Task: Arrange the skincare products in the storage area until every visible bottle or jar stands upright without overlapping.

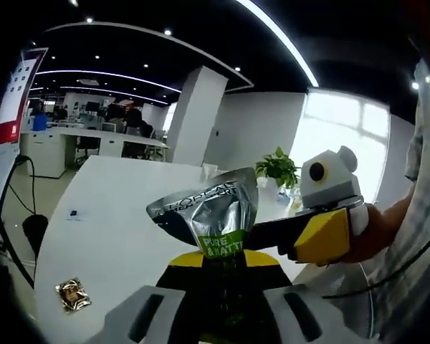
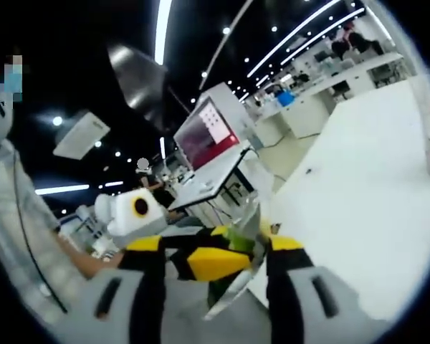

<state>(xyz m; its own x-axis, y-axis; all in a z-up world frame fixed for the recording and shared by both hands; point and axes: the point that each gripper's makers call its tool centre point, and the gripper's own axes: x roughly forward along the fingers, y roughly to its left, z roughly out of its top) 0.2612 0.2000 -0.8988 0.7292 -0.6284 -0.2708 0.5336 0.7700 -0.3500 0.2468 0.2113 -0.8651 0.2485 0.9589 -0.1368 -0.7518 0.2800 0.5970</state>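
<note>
Setting: an open-plan office; a long white table (image 1: 115, 215) runs away from the cameras.
Held item: a silver foil sachet (image 1: 213, 215) with a green label, lifted in the air above the table's near end, not resting on anything.
Left gripper (image 1: 222, 276): its yellow-and-black jaws are closed on the lower part of the sachet, which stands up between them.
Right gripper (image 1: 322, 236): seen in the left gripper view reaching in from the right, its yellow tip beside the sachet's right edge. In the right gripper view its own jaws (image 2: 215, 265) have the crumpled foil and green label between them; whether they actually pinch it, I cannot tell.
On the table: a small gold-brown packet (image 1: 73, 294) lies flat near the near left corner, well apart from the sachet. A potted plant (image 1: 276, 170) stands at the far right edge.
Progress: judged early. No bottle or jar is visible standing upright, no storage area is visible, and the sachet is yet to be placed.
</note>
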